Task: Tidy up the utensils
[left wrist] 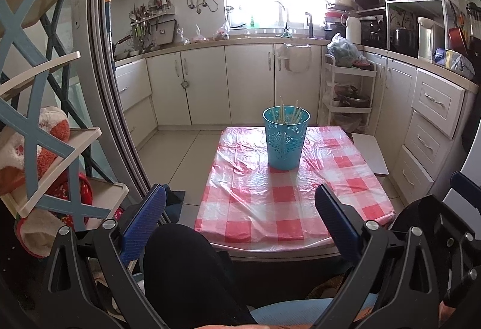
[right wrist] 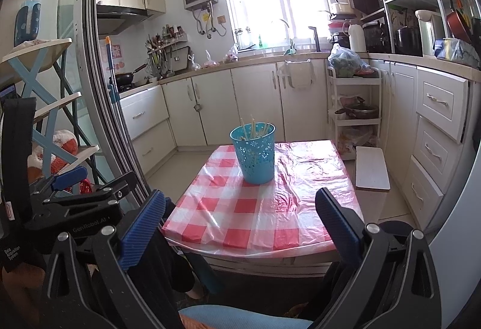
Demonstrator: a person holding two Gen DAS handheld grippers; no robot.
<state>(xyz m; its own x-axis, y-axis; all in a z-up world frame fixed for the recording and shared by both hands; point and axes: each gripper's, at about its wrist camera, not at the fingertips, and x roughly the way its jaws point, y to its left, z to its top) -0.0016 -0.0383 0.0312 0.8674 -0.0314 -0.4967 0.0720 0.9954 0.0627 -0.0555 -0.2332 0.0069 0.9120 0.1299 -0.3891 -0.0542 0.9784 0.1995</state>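
Jaws spread wide and empty on both the left gripper [left wrist: 240, 208] and right gripper [right wrist: 240, 211], held near the table [left wrist: 354, 199]. Chopsticks [left wrist: 282, 114] stand in the blue holder [left wrist: 285, 142] on the far half.

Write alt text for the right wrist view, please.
A blue perforated holder with chopsticks stands on a table with a red-checked cloth in a kitchen. The open right gripper frames it, holding nothing.

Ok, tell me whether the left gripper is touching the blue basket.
Apart. The left wrist view shows the left gripper open near the table's front edge, with checked tablecloth visible between its fingertips and the blue basket.
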